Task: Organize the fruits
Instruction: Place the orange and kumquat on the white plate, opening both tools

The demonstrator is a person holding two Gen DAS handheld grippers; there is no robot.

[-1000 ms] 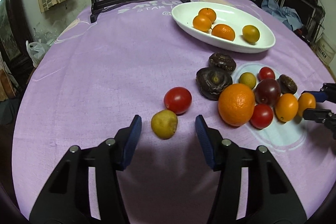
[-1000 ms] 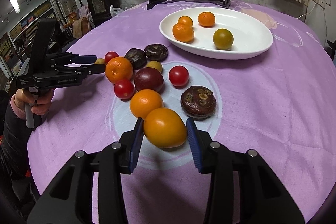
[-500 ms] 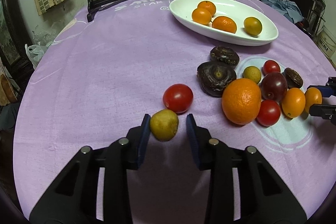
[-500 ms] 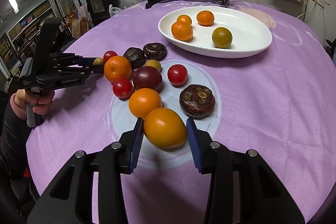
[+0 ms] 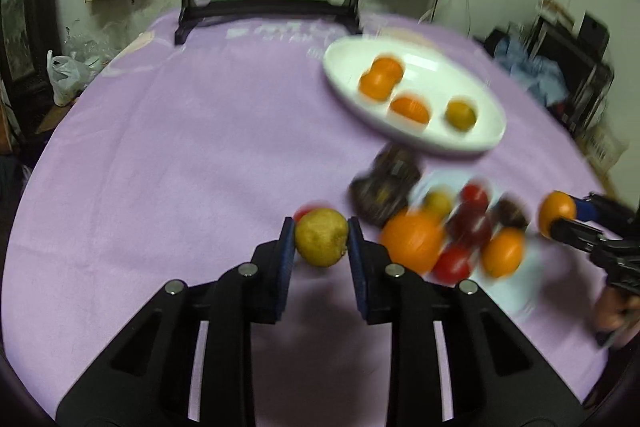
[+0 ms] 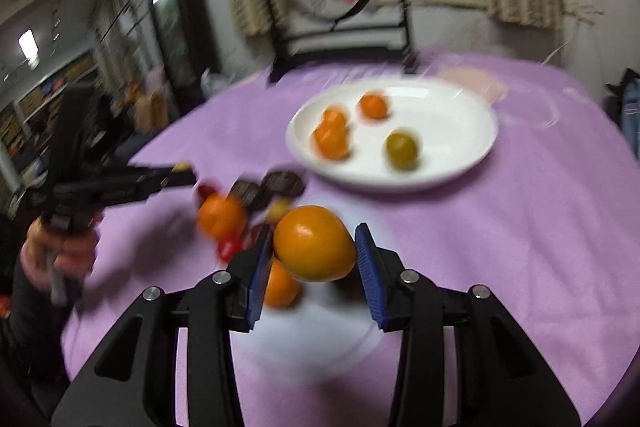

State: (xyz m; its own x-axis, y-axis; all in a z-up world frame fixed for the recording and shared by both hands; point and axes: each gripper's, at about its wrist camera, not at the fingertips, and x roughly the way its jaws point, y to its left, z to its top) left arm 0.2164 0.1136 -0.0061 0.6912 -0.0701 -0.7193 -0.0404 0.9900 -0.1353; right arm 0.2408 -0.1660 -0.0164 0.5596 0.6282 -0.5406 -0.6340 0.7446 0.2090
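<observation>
My left gripper [image 5: 321,241] is shut on a small yellow-green fruit [image 5: 321,243], pads pressing on both sides, lifted just off the purple cloth. My right gripper [image 6: 316,251] is shut on an orange fruit [image 6: 315,245], held above the table. In the left wrist view the right gripper [image 5: 560,219] shows at the right edge with that orange fruit [image 5: 556,213]. A white oval dish [image 5: 416,145], also seen as the dish [image 6: 400,183], holds three orange fruits and one greenish one. A blurred pile of loose fruit lies on the cloth, among it a big orange [image 5: 412,243].
A dark wooden screen stand [image 5: 272,15] rises at the table's far edge. The pile also holds red tomatoes [image 5: 452,265], dark plums and brown fruits [image 5: 384,187]. A person's hand [image 6: 60,251] grips the left tool. A plastic bag [image 5: 64,75] lies beyond the table's left edge.
The left jaws closed on the yellow-green fruit and raised it. The right gripper lifted its orange fruit off the cloth. Both views now tilt up and are blurred.
</observation>
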